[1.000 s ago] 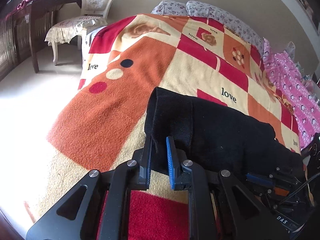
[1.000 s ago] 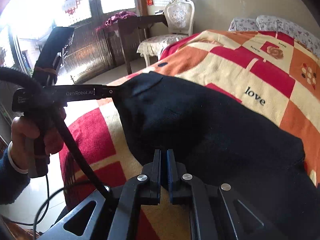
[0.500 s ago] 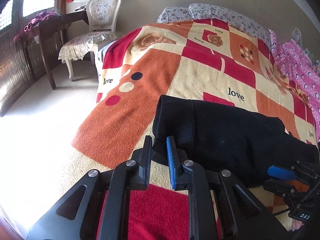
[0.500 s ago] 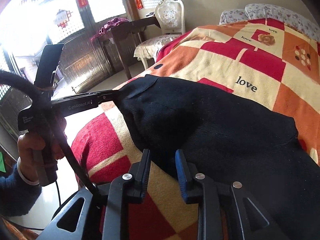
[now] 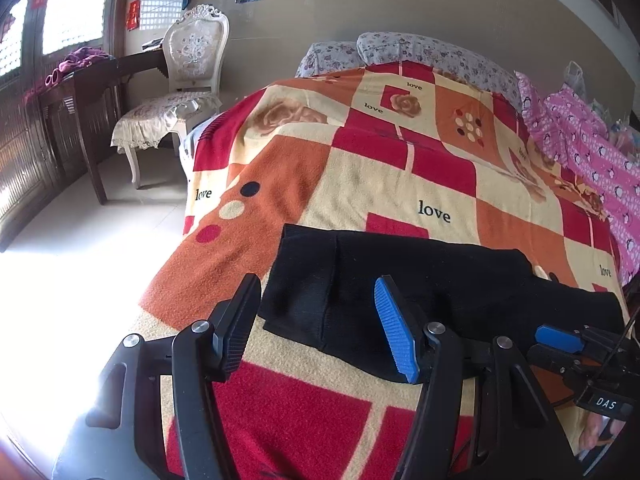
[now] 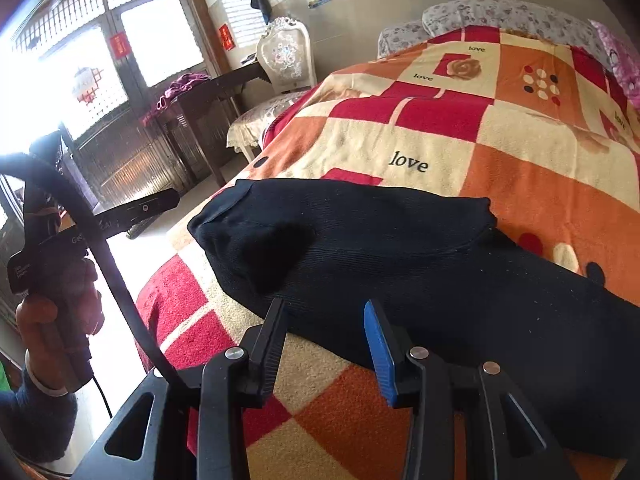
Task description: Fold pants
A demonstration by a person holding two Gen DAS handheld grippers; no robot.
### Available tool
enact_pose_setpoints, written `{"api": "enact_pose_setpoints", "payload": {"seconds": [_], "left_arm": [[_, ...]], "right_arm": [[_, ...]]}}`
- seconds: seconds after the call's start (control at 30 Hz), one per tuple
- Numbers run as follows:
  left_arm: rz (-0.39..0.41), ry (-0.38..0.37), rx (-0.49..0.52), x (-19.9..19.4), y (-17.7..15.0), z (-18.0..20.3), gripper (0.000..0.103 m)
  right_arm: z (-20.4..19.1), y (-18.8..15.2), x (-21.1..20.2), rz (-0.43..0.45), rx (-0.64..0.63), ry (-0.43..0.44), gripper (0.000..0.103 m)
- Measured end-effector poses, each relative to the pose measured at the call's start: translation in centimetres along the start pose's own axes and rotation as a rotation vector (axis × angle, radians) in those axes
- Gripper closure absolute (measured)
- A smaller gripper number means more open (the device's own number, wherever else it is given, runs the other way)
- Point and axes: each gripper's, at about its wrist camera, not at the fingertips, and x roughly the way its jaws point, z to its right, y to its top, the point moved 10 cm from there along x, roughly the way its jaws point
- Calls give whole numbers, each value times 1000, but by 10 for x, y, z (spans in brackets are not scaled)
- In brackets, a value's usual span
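— What is shown in the left wrist view?

— The left hand-held gripper (image 5: 318, 326) is seen with its fingers spread wide, nothing pinched between them. The folded black knit pants (image 5: 420, 292) are laid on the bed, just ahead of the fingertips, upon a fleece blanket of red, orange and cream squares (image 5: 360, 168). The word "love" is printed on the blanket in several places. The right hand-held gripper (image 5: 560, 340) is caught at the lower right edge, and "DAS" can be read on its body.

— And in the right wrist view?

— The right hand-held gripper (image 6: 326, 344) is likewise held apart and empty, its fingertips at the near edge of the pants (image 6: 400, 256). "love" is again read on the blanket (image 6: 520, 128). The left hand-held gripper (image 6: 160, 204) is seen at the left, off the pants; its lettering is partly hidden by a cable, so only fragments can be made out.
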Motion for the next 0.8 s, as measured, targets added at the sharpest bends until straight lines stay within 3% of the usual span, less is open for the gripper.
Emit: {"api": "enact_pose_setpoints", "payload": {"seconds": [0.57,0.8], "left_arm": [[-132,-225,114,32,-35,123,44],[-178,-285,158,43,-43,164,44]], "right_arm": [[72,-21,-38,33,124,-157,60],[115,-34,-61,26,198,-296,60]]}}
